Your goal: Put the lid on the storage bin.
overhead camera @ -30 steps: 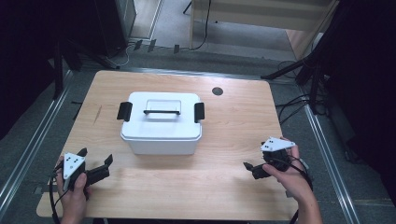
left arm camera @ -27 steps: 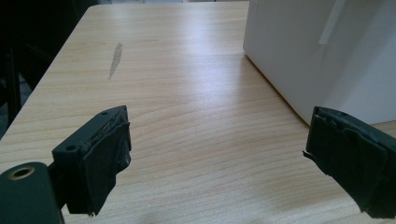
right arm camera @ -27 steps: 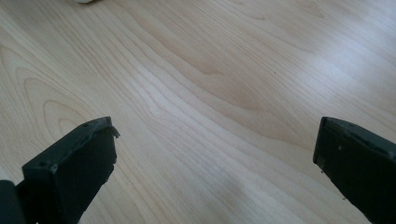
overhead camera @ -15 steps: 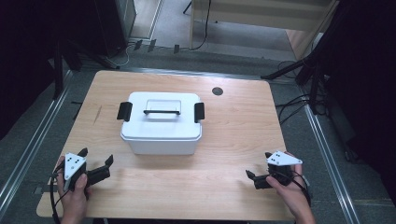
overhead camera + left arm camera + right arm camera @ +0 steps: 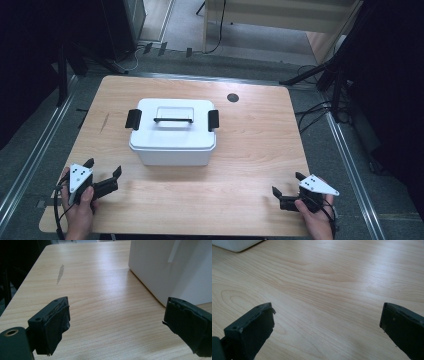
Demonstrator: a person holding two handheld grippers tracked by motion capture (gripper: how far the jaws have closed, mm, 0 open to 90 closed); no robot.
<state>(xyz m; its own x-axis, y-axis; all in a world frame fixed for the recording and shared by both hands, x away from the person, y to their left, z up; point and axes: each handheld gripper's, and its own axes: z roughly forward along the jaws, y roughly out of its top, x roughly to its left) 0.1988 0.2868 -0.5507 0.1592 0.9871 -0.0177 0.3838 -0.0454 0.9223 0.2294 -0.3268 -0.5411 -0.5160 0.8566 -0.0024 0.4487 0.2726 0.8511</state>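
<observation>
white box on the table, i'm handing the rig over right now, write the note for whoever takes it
Left gripper: open, empty, at the near left edge of the table.
Right gripper: open, empty, at the near right corner.
White box: mid-table, lid on, black side latches against its ends, handle lying flat.
Done: nothing shows as handled.
Left: probably reach in for the latches or handle.

Lab: dark curtains, floor cables, tripod legs.
</observation>
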